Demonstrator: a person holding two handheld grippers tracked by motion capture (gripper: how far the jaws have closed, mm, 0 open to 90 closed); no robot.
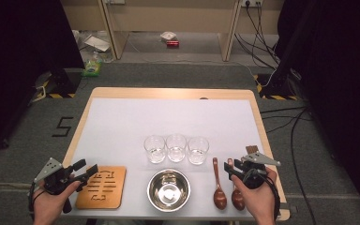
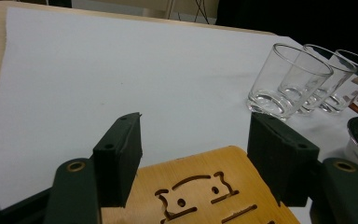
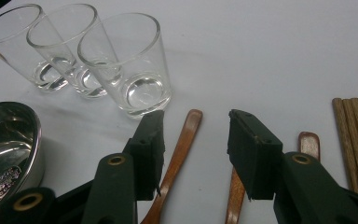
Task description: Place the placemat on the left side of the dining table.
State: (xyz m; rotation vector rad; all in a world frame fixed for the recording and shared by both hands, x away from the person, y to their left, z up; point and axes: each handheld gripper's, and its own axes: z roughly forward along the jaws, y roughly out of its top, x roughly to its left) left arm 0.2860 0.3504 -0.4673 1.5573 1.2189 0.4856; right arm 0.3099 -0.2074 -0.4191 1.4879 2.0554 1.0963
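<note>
Glasses [image 1: 176, 148] number three, spoons [image 1: 219, 187] two, bowl [image 1: 168, 190] one, trivet [image 1: 101, 187] one.

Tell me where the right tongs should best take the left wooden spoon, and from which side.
Probably its straight handle, from above. The left wooden spoon lies flat on the table, bowl toward the person, and the slim handle would fit between the open right tongs hovering over it. The other spoon lies close alongside, so stay near mid-handle.

Three empty glasses [image 1: 176, 148] stand in a row behind a steel bowl [image 1: 168, 189], chopsticks [image 3: 354, 140] at the right
</note>
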